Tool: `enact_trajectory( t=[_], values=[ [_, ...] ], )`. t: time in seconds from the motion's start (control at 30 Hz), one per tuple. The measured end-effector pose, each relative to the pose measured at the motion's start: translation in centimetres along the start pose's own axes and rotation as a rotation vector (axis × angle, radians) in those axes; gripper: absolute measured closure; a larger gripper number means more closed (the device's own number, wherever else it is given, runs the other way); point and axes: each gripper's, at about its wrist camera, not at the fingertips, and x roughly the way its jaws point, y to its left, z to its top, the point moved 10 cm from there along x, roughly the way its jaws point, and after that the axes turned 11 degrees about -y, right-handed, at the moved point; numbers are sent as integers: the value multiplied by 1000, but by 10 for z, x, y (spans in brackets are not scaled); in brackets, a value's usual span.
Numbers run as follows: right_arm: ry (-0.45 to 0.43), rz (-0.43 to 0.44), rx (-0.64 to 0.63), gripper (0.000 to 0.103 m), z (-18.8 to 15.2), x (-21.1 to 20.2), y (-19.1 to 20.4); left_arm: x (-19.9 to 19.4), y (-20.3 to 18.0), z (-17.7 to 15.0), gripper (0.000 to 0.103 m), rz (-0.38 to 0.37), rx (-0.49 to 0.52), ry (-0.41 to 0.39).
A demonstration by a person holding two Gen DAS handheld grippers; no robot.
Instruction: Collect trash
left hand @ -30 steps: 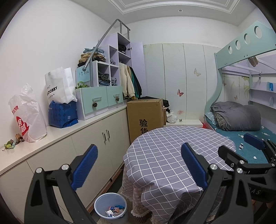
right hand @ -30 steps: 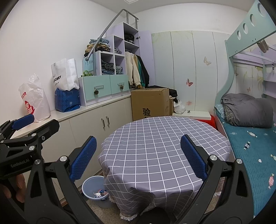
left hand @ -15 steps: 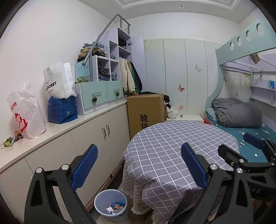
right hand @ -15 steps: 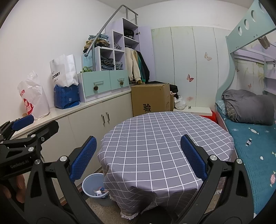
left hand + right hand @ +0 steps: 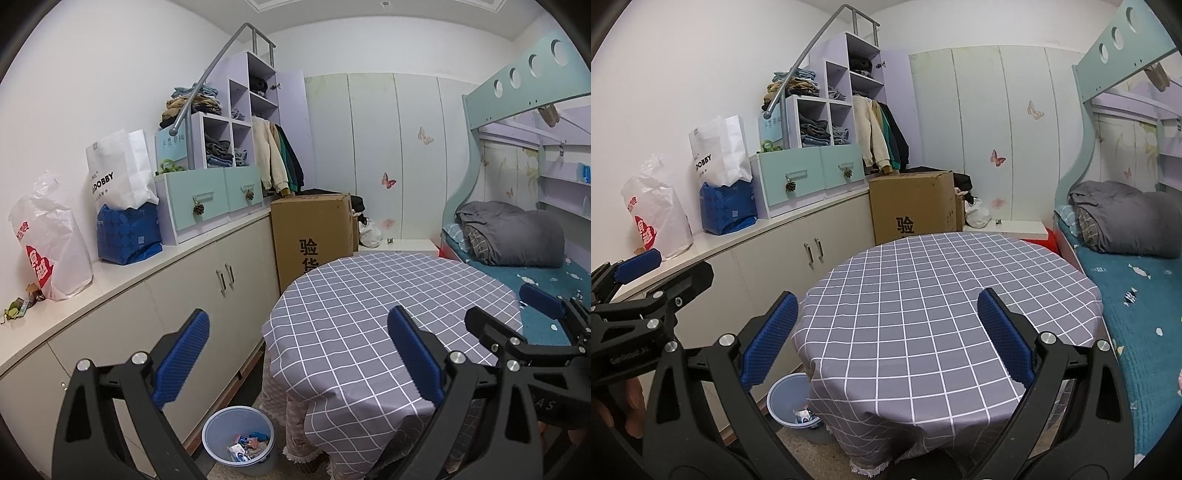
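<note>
both grippers wide open and holding nothing. the bin point(image 5: 238, 439) sits on the floor, low and left of the round table point(image 5: 369, 295), wrappers already in it. scraps of trash point(image 5: 20, 304) lie on the counter point(image 5: 129, 277), far left. the left gripper point(image 5: 299, 363) looks nearer that side, held level and pointing ahead; the right gripper point(image 5: 886, 336) hovers over the table's near edge.

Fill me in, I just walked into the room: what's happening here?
A person holds a two-finger gripper in each hand; the left gripper and right gripper are both open and empty above the round table. Trash already lies in the blue bin on the floor beside it. Nothing is being grasped.
</note>
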Motion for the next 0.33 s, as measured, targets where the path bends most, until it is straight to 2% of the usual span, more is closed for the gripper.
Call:
enact_trajectory(
  t=[0.33],
  values=[
    [52, -22, 46, 7, -16, 30, -32, 40, -23, -12, 8, -12, 26, 61]
  ],
)
